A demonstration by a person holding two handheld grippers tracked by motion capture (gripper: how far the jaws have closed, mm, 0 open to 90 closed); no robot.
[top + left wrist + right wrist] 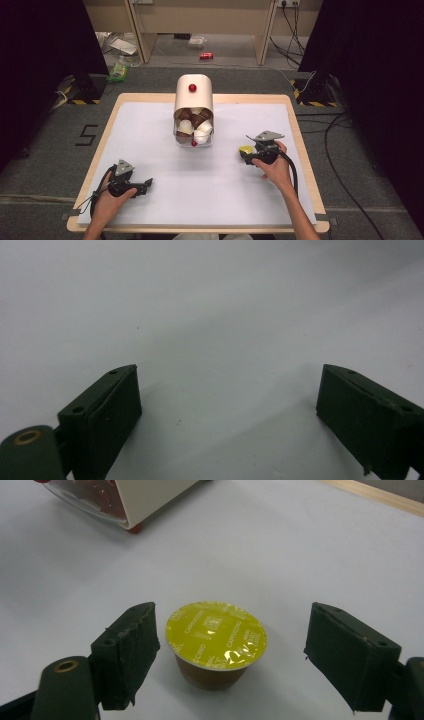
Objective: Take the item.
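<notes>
Right gripper (230,655): jaws spread wide, nothing pinched; coffee capsule sits between them, left pad close beside it, right pad well apart. Also seen high view (248,151), held by right hand (276,167).
Left gripper (227,410): jaws wide apart, only bare mat between. High view (146,184): lies low at near-left of table, left hand (107,202) on it.
Coffee capsule (216,642): upright on mat, yellow-green foil lid up, brown cup under. High view (245,149): right part of table, at tip of right gripper.
Edges/room: white mat (225,185) covers nearly all of wooden table (300,125); wood rim shows all round. Wide bare mat btw. the two grippers and in front of dispenser. Capsule well in from right rim.
Nearby: capsule dispenser (194,107), cream body w/ red knob, clear front bin holding brown + white capsules; stands centre-far, well apart from both grippers. No obstacle btw. right gripper and capsule.
Off table: red can (206,56) on floor beyond; cables at right.
View diffs: right gripper view gives lid print (text too small to read surely) + dispenser corner (140,505) top left; high view gives whole layout.
</notes>
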